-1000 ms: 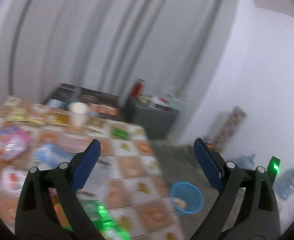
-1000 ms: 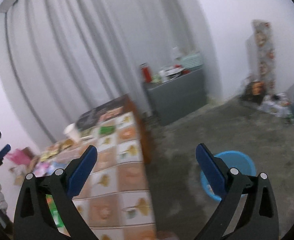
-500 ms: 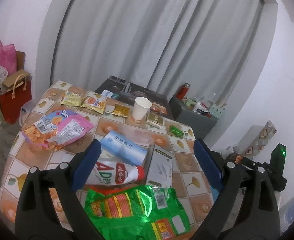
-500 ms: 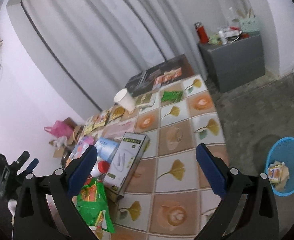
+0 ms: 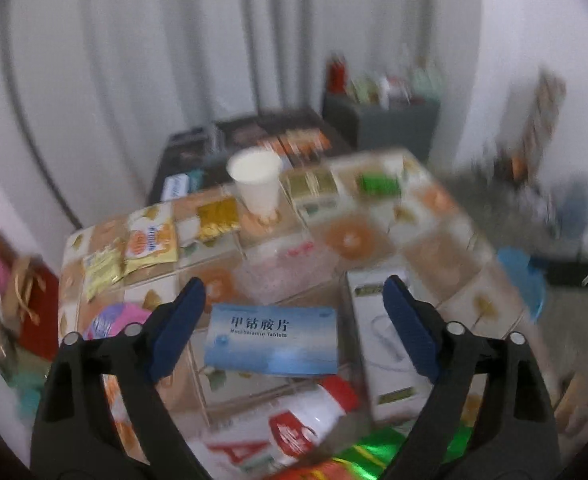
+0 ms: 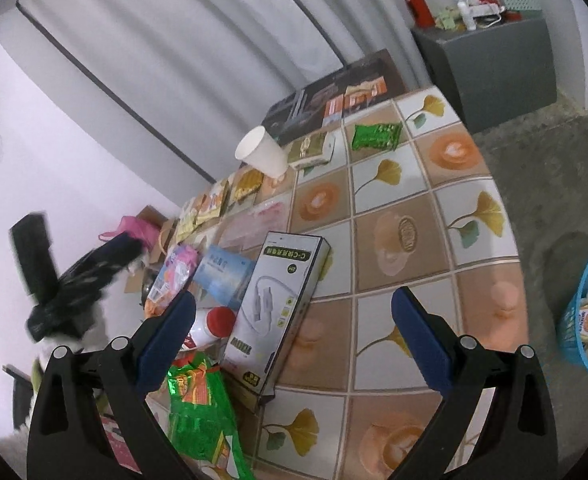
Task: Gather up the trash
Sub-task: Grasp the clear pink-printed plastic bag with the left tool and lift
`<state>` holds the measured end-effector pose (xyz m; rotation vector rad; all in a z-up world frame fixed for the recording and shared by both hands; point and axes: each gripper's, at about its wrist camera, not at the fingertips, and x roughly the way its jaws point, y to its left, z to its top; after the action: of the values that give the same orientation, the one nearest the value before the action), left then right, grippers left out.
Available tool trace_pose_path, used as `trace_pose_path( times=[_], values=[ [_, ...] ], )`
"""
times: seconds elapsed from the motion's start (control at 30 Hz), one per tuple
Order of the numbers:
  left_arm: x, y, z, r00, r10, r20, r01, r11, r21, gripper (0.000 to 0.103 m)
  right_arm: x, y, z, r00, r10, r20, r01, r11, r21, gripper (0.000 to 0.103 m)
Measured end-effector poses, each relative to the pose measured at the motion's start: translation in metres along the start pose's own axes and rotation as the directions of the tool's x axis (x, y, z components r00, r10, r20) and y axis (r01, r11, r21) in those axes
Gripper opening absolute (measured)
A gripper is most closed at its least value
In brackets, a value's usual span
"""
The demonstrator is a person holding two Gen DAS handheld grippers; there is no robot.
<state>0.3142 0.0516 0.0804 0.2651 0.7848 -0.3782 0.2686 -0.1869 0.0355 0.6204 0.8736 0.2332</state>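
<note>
Grey curtains hang behind a table (image 6: pixel 405 236) covered in a tiled cloth with ginkgo leaves and coffee cups, and litter lies over its left and far parts. I hold both grippers above the near edge, each with its jaws spread wide and nothing between them.

My left gripper (image 5: pixel 292 300) looks straight down on a blue tablet box (image 5: pixel 272 340), which lies flat just beyond and between my fingertips, its long axis running left to right across my line of reach. Near of it is a white bottle with a red cap (image 5: pixel 294 424) on its side, and a green foil wrapper (image 6: pixel 202 404) at the near edge. To the right of the blue box lies a long white cable box (image 6: pixel 278 312), its long axis pointing away from me toward the far side.

A white paper cup (image 6: pixel 262 152) stands at the far side among small sachets and a small green packet (image 6: pixel 375 136). The blue bin (image 6: pixel 585 316) sits on the floor to the right of the table, with some wrappers in it.

I judge my left gripper the nearer one for the tablet box; closing across its short side seems the natural grasp. My right gripper (image 6: pixel 292 316) hangs nearer the cable box and the bin.
</note>
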Motion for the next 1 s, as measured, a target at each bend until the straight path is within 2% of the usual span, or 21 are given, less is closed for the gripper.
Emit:
trace_pose_path(
  times=[0.17, 0.33, 0.43, 0.53, 0.83, 1.0],
  values=[
    [0.071, -0.007, 0.005, 0.99, 0.022, -0.14, -0.006, 0.993, 0.116, 0.076, 0.029, -0.002, 0.01, 0.999, 0.008, -0.053, -0.007, 1.0, 0.012, 0.096],
    [0.133, 0.002, 0.006, 0.961, 0.086, -0.263, -0.038, 0.982, 0.182, 0.071, 0.047, -0.005, 0.016, 0.997, 0.021, -0.078, -0.019, 1.0, 0.023, 0.096],
    [0.156, 0.007, 0.005, 0.945, 0.099, -0.311, -0.039, 0.98, 0.194, 0.064, 0.054, -0.008, 0.018, 0.996, 0.022, -0.088, -0.02, 0.999, 0.027, 0.096],
    [0.167, 0.011, 0.004, 0.939, 0.103, -0.328, -0.039, 0.98, 0.194, 0.059, 0.061, -0.012, 0.019, 0.995, 0.02, -0.098, -0.016, 0.999, 0.039, 0.096],
    [0.176, 0.016, 0.008, 0.94, 0.04, -0.34, 0.018, 0.986, 0.164, 0.021, 0.078, -0.014, 0.021, 0.992, 0.013, -0.123, -0.009, 0.999, 0.036, 0.096],
    [0.171, 0.023, 0.015, 0.953, 0.032, -0.302, 0.011, 0.99, 0.139, 0.007, 0.079, -0.007, 0.026, 0.992, 0.022, -0.121, -0.022, 1.0, 0.0, 0.096]
  ],
)
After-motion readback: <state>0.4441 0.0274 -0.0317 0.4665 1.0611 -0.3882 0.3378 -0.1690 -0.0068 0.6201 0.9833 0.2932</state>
